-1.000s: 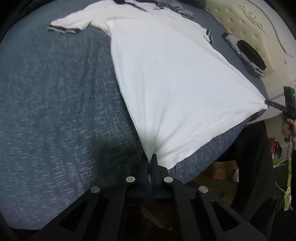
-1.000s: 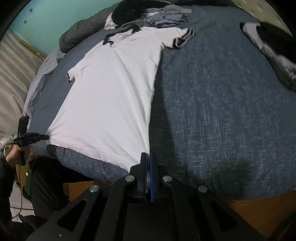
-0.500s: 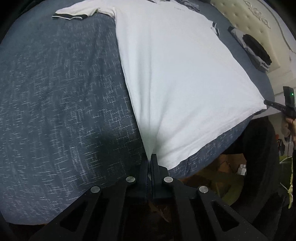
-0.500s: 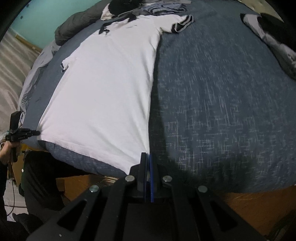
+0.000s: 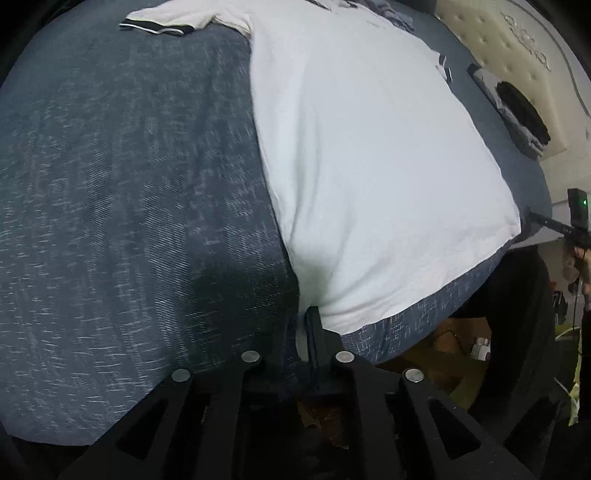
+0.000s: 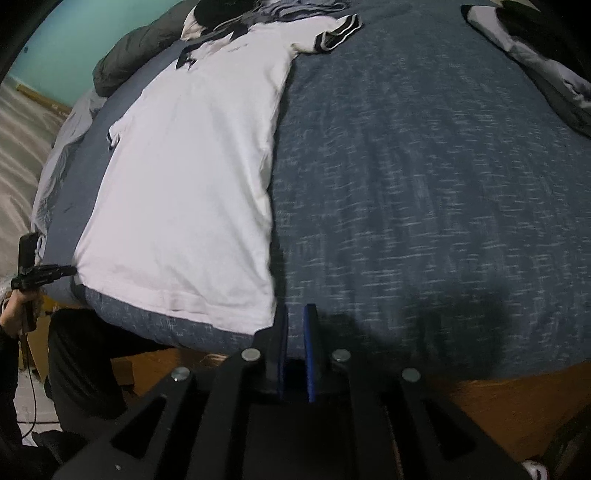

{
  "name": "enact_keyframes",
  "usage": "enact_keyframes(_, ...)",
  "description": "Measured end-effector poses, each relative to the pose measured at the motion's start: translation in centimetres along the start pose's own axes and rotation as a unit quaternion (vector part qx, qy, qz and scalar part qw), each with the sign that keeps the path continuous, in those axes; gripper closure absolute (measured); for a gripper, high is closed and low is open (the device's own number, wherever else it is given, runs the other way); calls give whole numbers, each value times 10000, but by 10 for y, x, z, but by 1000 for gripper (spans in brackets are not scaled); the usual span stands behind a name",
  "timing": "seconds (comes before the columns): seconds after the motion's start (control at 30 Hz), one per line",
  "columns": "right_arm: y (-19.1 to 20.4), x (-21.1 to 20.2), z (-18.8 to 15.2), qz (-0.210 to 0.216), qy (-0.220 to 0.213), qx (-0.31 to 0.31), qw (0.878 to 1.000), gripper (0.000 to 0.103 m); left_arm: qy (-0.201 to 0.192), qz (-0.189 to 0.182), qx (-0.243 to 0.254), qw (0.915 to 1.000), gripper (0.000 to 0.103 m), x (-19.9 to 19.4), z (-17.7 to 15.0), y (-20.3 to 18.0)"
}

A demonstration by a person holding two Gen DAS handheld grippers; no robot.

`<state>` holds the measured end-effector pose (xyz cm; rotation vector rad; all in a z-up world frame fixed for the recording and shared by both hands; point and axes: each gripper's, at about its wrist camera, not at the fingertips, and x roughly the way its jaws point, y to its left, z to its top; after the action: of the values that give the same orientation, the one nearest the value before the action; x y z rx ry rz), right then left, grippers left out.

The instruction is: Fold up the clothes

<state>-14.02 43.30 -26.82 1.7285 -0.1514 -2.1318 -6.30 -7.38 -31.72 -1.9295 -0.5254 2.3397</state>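
Note:
A white polo shirt (image 5: 369, 155) with dark-trimmed sleeves lies spread flat on the blue bedspread (image 5: 129, 203), its hem near the bed's edge. My left gripper (image 5: 303, 315) sits at one hem corner with its fingers slightly parted, and the corner rests at the fingertips. My right gripper (image 6: 294, 309) stands open beside the other hem corner of the shirt (image 6: 192, 177), with only bedspread (image 6: 424, 184) between its blue pads (image 6: 308, 332). Each view shows the other gripper at the far corner: the right gripper (image 5: 546, 221) and the left gripper (image 6: 44, 275), held by a hand (image 6: 14, 314).
Dark and grey clothes (image 6: 236, 11) are piled beyond the collar. A folded black and grey garment (image 5: 517, 110) lies by the cream tufted headboard (image 5: 517, 48). A grey duvet (image 6: 122, 62) bunches near the teal wall. A person's dark trousers (image 6: 85, 362) and wooden bed frame (image 6: 498, 406) lie below the edge.
The shirt was pulled towards the bed's edge and laid down flat. Both grippers, shut on the hem corners before, have opened and the cloth is no longer stretched.

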Motion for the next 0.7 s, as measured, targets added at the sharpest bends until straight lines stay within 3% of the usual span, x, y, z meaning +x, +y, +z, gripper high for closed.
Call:
enact_keyframes(0.33, 15, -3, 50, 114, -453, 23, 9989, 91, -966, -140, -519, 9939, 86, -44, 63, 43)
enact_keyframes(0.47, 30, 7, 74, 244, -566, -15, 9981, 89, -1268, -339, -822, 9879, 77, -44, 118, 69)
enact_keyframes(0.7, 56, 24, 116, 471, -764, -80, 9959, 88, -1608, -709, -1535, 9724, 75, -16, 179, 103)
